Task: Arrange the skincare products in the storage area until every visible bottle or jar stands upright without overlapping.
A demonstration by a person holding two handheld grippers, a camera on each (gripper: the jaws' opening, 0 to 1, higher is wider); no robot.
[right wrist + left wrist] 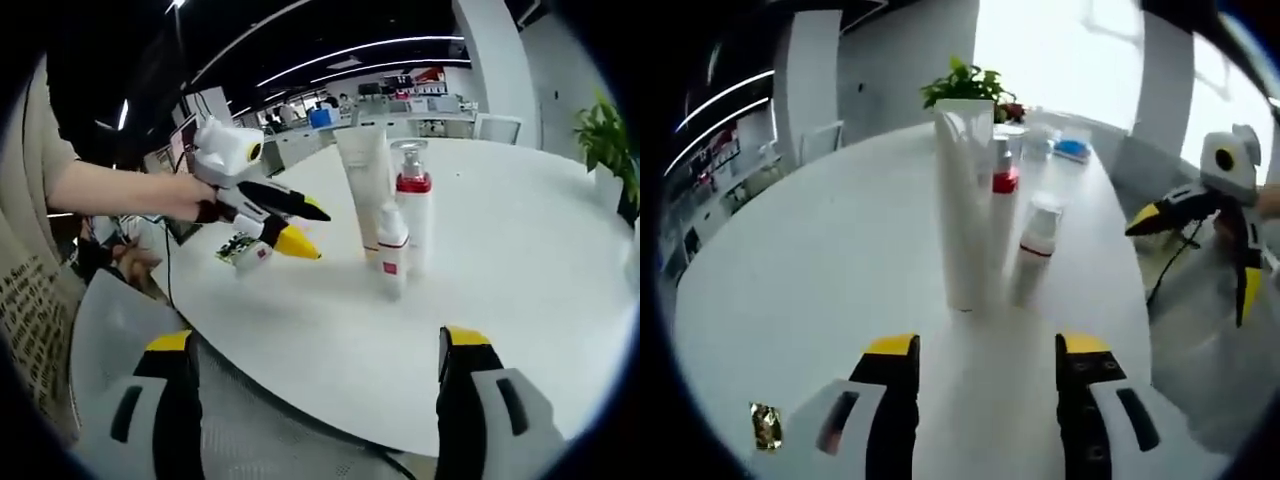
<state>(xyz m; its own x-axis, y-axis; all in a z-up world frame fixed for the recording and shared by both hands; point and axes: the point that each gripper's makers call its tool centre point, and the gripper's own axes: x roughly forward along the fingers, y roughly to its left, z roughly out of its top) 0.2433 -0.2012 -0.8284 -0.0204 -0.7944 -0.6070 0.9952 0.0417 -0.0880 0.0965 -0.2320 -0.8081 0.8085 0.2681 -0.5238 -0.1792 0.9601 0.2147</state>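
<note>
While both grippers' jaws gape empty, the tube [962, 205], pump bottle [413, 205] and small bottle [392, 250] stand upright together.

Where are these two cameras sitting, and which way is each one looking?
Left gripper view: rides on the left gripper, facing across the white table at the tall tube; its open jaws rise below.
Right gripper view: rides on the right gripper, facing the bottles from the table edge; open jaws, a hand.
Shared: the tube, the red-collared pump bottle, the small bottle, the plant.
</note>
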